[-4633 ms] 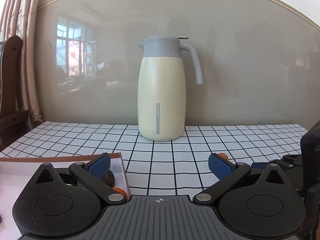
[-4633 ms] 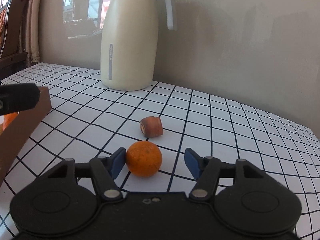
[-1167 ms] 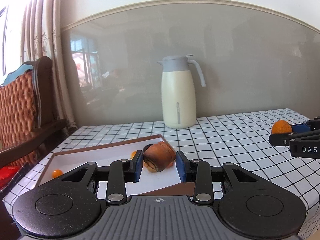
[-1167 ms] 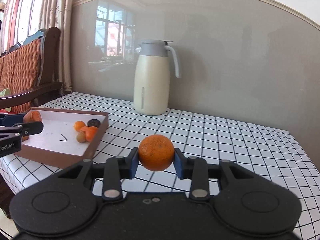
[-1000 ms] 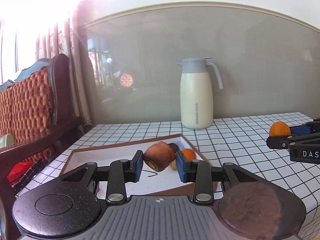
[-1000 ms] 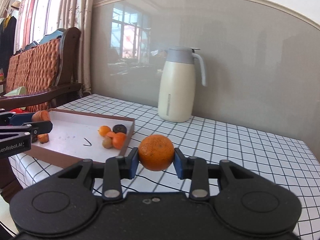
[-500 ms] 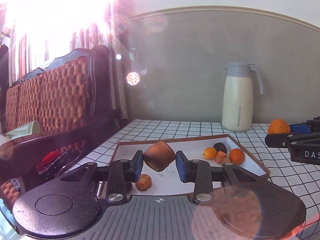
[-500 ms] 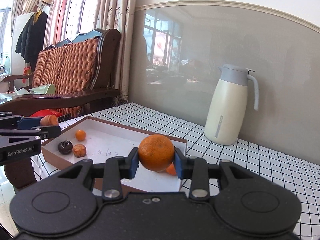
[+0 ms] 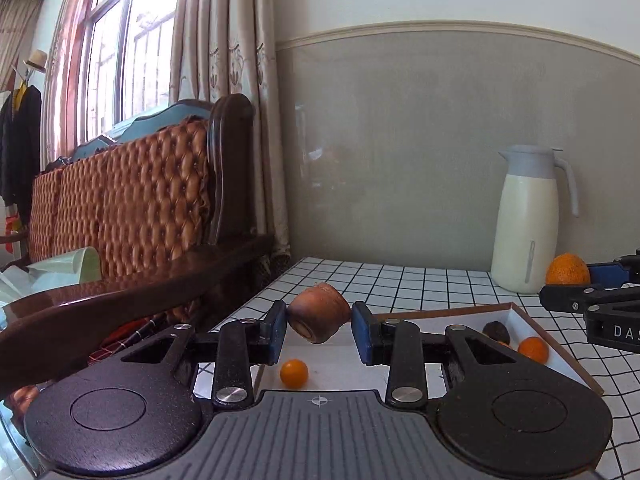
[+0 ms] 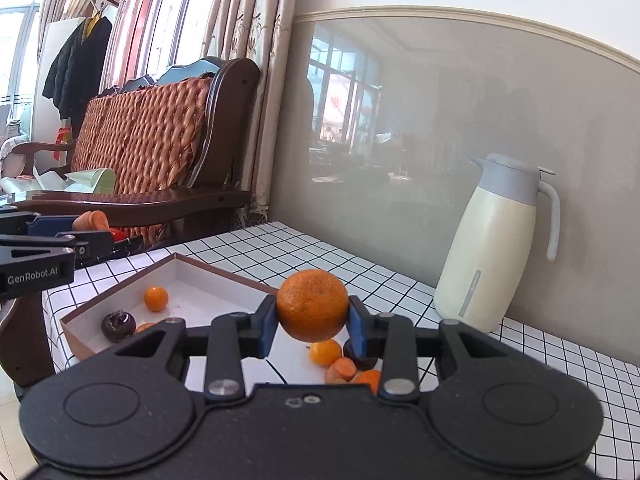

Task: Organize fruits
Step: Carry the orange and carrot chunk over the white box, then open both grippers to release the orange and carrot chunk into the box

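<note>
Several fruits already lie in the box [image 10: 120, 300]; left gripper [image 9: 319, 326] pinches a brown fruit [image 9: 319, 312], right gripper [image 10: 312, 326] an orange [image 10: 312, 305], neither yet placed.

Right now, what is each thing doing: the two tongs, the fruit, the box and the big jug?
Left tongs: shut on the brown fruit, held in the air.
Right tongs: shut on the orange, held above the box.
Box: open, no lid, several small fruits inside.
Small orange fruit: lying loose in the box.
Dark fruit: lying in the box.
Jug: upright, lid on.
</note>
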Demonstrator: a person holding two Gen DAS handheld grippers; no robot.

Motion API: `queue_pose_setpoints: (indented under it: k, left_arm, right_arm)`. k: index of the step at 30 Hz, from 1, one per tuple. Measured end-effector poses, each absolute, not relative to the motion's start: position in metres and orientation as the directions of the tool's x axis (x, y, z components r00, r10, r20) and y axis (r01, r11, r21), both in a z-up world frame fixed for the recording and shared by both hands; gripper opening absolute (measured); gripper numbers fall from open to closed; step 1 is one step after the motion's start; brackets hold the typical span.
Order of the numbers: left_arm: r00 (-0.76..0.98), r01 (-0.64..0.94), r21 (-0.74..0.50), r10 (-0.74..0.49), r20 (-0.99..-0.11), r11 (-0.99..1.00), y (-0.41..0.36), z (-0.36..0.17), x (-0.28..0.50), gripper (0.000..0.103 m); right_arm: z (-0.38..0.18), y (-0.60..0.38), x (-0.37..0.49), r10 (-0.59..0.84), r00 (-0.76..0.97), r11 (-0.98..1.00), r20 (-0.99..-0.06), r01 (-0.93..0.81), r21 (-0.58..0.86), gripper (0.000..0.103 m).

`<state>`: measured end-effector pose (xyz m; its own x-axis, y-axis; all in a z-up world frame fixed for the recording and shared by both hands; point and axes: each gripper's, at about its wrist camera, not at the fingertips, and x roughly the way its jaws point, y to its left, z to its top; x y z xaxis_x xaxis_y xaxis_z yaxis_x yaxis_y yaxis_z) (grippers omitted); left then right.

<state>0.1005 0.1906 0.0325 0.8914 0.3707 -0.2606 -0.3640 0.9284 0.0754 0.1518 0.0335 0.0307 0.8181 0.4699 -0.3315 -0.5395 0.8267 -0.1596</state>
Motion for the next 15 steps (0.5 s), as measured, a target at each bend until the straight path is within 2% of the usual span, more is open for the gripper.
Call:
queue_pose_setpoints:
  k: [15]
  left_arm:
    - [0.860, -0.377, 0.083, 0.382, -0.340, 0.923, 0.213, 0.007, 0.177, 0.036]
  right_arm:
    - [0.010, 0.036, 0.219, 0.439, 0.808, 0.853, -0.393, -0.513, -0.101, 0.029]
